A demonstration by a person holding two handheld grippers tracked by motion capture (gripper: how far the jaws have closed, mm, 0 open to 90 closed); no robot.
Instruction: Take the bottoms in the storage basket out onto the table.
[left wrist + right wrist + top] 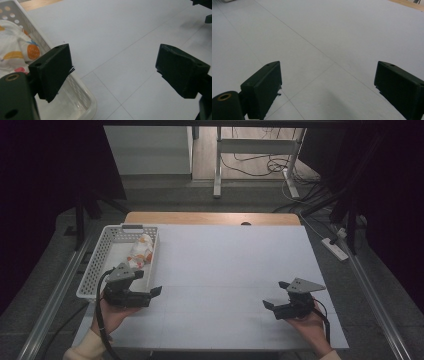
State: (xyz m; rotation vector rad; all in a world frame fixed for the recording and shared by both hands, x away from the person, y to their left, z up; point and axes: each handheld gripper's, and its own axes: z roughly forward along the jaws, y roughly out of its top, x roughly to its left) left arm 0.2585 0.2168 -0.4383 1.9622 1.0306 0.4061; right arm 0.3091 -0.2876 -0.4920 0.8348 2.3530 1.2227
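Observation:
A white perforated basket stands at the table's left edge. Inside it lies a crumpled white cloth with an orange and yellow fruit print. My left gripper is held open with nothing between its jaws, right at the basket's near right corner. In the left gripper view the jaws of the left gripper stand wide apart, with the basket rim and the cloth at the left. My right gripper is open and empty over the front right of the table. The right gripper looks along bare white surface.
A white mat covers the table, and a wooden strip shows along its far edge. Beyond are a grey floor, desk legs with cables, and a power strip at the right. Dark curtains flank both sides.

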